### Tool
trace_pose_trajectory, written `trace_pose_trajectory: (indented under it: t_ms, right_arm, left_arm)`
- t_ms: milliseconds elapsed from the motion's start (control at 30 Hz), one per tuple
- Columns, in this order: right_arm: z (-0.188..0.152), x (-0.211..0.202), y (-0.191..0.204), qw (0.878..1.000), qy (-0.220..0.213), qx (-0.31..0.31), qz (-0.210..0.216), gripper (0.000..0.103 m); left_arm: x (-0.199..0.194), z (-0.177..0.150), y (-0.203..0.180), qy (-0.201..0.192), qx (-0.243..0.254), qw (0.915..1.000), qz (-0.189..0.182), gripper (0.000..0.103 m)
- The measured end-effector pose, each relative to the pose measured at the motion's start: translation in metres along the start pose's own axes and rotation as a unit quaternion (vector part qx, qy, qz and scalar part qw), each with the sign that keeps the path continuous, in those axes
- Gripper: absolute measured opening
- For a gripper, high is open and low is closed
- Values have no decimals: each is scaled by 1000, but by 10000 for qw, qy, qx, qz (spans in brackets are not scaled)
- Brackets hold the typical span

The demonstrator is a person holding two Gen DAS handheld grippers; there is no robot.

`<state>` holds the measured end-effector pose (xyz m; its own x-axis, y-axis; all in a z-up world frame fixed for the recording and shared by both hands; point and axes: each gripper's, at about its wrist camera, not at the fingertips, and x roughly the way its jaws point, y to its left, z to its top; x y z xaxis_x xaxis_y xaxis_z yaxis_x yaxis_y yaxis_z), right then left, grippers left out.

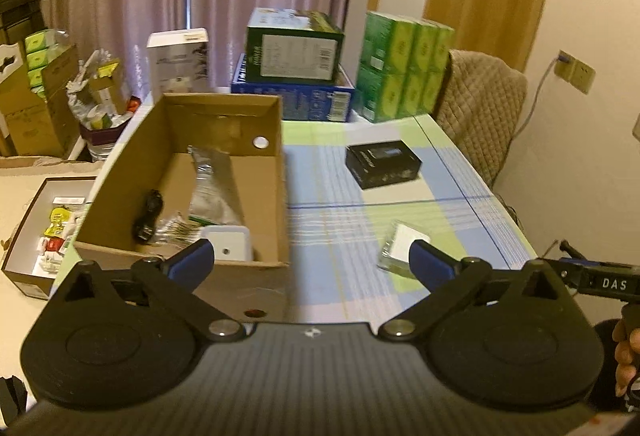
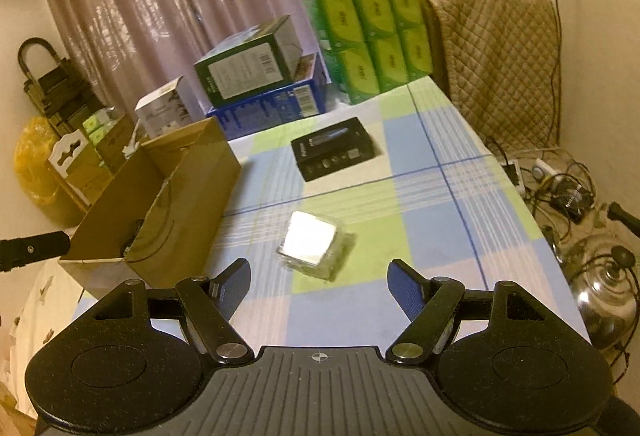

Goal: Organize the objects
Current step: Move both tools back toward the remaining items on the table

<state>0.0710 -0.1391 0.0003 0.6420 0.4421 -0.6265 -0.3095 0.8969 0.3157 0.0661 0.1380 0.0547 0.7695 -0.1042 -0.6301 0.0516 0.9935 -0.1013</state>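
The right gripper [image 2: 318, 286] is hovering empty, jaws apart, with the clear packet [image 2: 316, 246] lying at twelve o'clock; squaring over it before closing seems wise, the cardboard box [image 2: 176, 196] waiting at ten. The left gripper [image 1: 310, 266] is gaping too

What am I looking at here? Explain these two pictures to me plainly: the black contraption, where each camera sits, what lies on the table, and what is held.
There is no robot here. A person carries two hand-held tools, each with a camera looking forward along two blue-padded fingers. One picture comes from the left gripper, the other from the right gripper. Both are open and hold nothing.

On the checked blue-and-green tablecloth stand an open brown cardboard box with a few items already inside, a flat black rectangular box, and a small clear plastic packet with a white pad inside, which lies just ahead of the right gripper. Green tissue packs and stacked cartons sit at the far end.
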Motion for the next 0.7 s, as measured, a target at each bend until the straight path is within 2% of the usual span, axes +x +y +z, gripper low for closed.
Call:
trace_pose_trajectory:
  t_ms: [333,700]
  right_arm:
    - [-3,7,-9,9999,114,5,23,73]
    - [-3,45,-9,9991,394,-102,70,74]
  left_arm:
    - [12,-5,-21,174,177,9997,-45,102]
    - [33,1,-20,235,252,9994,-3,102]
